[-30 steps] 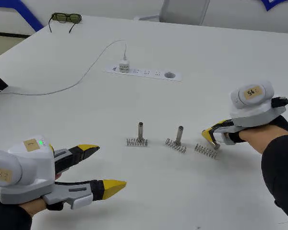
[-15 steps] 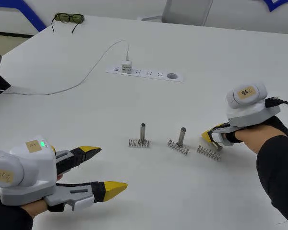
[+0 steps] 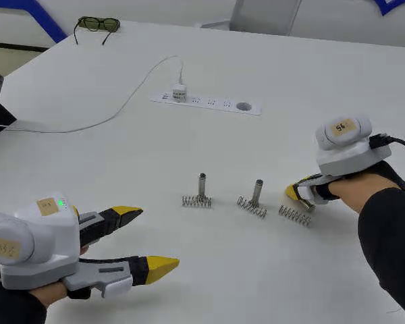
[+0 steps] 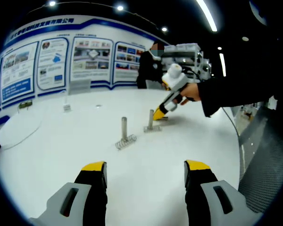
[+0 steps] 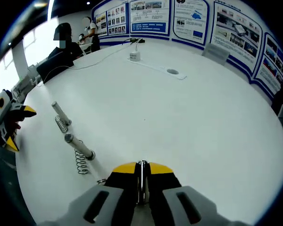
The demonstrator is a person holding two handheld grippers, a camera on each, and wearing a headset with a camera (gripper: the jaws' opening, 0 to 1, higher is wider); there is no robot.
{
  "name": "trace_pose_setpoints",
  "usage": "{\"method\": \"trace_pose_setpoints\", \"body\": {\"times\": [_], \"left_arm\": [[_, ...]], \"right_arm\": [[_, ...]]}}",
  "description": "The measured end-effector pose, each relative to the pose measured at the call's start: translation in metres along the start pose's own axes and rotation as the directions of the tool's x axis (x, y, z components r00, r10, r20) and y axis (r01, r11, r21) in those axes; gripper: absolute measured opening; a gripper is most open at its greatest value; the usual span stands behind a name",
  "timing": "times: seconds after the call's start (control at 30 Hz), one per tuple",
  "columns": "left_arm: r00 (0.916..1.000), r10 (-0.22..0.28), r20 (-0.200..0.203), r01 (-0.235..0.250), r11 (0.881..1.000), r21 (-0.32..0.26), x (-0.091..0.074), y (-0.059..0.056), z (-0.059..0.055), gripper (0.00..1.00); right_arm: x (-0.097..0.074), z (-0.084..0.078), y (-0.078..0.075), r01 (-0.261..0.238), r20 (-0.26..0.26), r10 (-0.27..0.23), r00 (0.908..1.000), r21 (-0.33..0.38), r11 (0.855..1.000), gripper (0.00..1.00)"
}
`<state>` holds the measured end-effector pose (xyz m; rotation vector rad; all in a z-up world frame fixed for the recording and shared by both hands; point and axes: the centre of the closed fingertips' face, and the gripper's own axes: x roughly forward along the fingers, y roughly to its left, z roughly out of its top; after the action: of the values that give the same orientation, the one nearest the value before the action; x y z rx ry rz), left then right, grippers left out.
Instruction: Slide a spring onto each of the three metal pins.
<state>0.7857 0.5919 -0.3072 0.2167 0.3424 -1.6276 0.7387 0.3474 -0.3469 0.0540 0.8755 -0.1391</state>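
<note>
The left gripper is carried low over the table, its jaws spread wide. Well ahead of them two pins are seen standing upright, the nearer pin and the middle pin, each with a coil lying at its foot: the first spring and the second spring. The right gripper is pressed together on a third pin, with the third spring lying flat just beside its tips.
</note>
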Motion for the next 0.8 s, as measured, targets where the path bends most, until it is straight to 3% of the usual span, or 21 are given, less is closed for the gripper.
{"method": "trace_pose_setpoints", "body": {"times": [0.27, 0.47, 0.8], "left_arm": [[1.0, -0.001, 0.004, 0.001, 1.0, 0.0, 0.002, 0.001, 0.001, 0.67], [0.9999, 0.002, 0.013, -0.002, 1.0, 0.004, 0.001, 0.001, 0.006, 0.67], [0.9997, 0.014, 0.02, -0.014, 1.0, 0.004, -0.002, 0.005, 0.008, 0.66]], "right_arm": [[0.001, 0.0, -0.001, 0.001, -0.021, -0.001, 0.9998, 0.008, 1.0, 0.09], [0.001, 0.0, 0.001, 0.013, 0.015, -0.013, 0.9998, 0.018, 1.0, 0.08], [-0.018, 0.014, 0.006, 0.004, 0.094, -0.006, 0.9956, 0.023, 1.0, 0.08]]}}
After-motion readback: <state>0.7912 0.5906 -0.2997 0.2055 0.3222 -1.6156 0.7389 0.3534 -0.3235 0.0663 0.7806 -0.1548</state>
